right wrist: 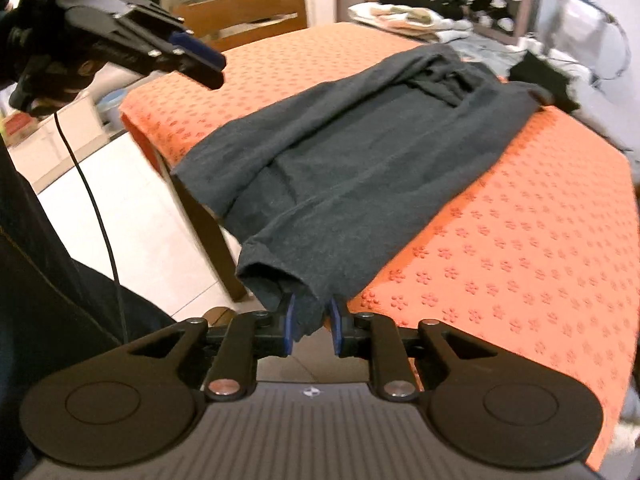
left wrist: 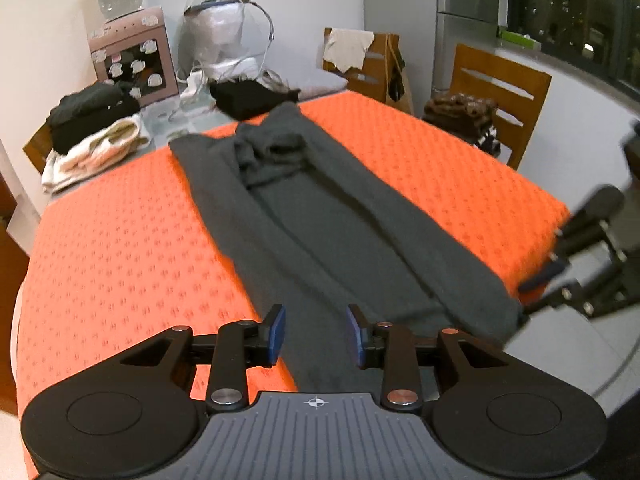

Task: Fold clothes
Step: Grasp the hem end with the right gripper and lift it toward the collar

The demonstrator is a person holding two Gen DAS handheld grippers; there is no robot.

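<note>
A dark grey garment [left wrist: 320, 224] lies lengthwise on the orange mat [left wrist: 120, 248], both sides folded toward the middle, its sleeves bunched at the far end. My left gripper [left wrist: 316, 334] is open and empty, just above the garment's near hem. My right gripper [right wrist: 313, 326] has its jaws partly closed around the near corner of the garment [right wrist: 340, 160], which hangs off the mat's edge [right wrist: 520, 240]. The right gripper shows at the right in the left wrist view [left wrist: 540, 284]; the left gripper shows at top left in the right wrist view [right wrist: 200, 60].
Folded clothes [left wrist: 92, 132] are stacked at the far left. A black folded item [left wrist: 248, 98], a white bag [left wrist: 216, 24], a pink box [left wrist: 132, 60] and cables sit behind the mat. Wooden chairs [left wrist: 500, 88] stand at the far right, one holding dark clothes.
</note>
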